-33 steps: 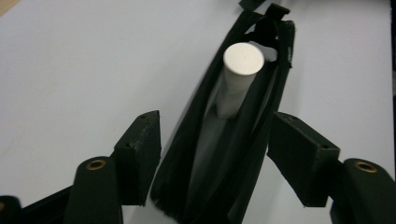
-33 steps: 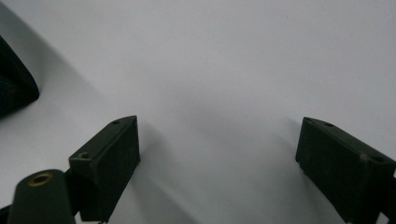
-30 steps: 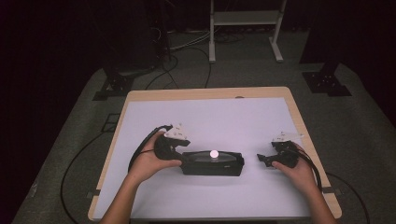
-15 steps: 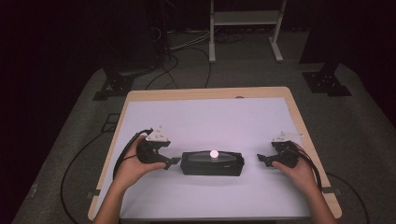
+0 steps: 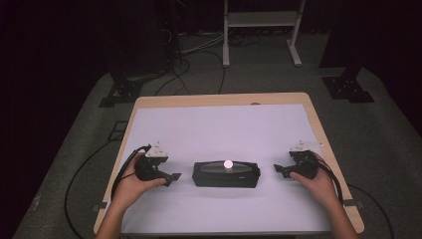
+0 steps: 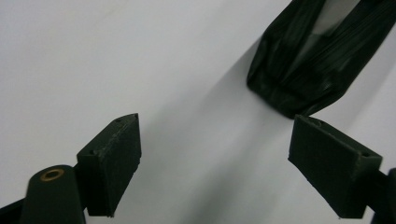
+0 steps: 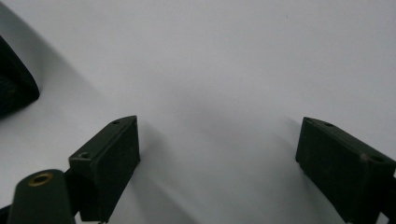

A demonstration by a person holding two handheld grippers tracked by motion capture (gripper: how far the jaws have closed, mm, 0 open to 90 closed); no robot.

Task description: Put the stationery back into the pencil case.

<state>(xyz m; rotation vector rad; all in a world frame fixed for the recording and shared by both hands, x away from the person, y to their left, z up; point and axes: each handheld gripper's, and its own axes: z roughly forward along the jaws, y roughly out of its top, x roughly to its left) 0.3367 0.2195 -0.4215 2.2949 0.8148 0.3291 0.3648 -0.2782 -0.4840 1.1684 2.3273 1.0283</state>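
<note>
Both the left gripper (image 5: 171, 178) and right gripper (image 5: 278, 169) flank the black case (image 5: 226, 174), jaws wide apart and empty, seemingly positioned to approach its ends.

The case (image 5: 226, 174) lies on the table (image 5: 219, 99), toward its near edge. A ball (image 5: 228, 163) rests on top of the case. The left gripper (image 5: 171, 178) sits left of the case, the right gripper (image 5: 278, 170) right of it, both apart from it.
</note>
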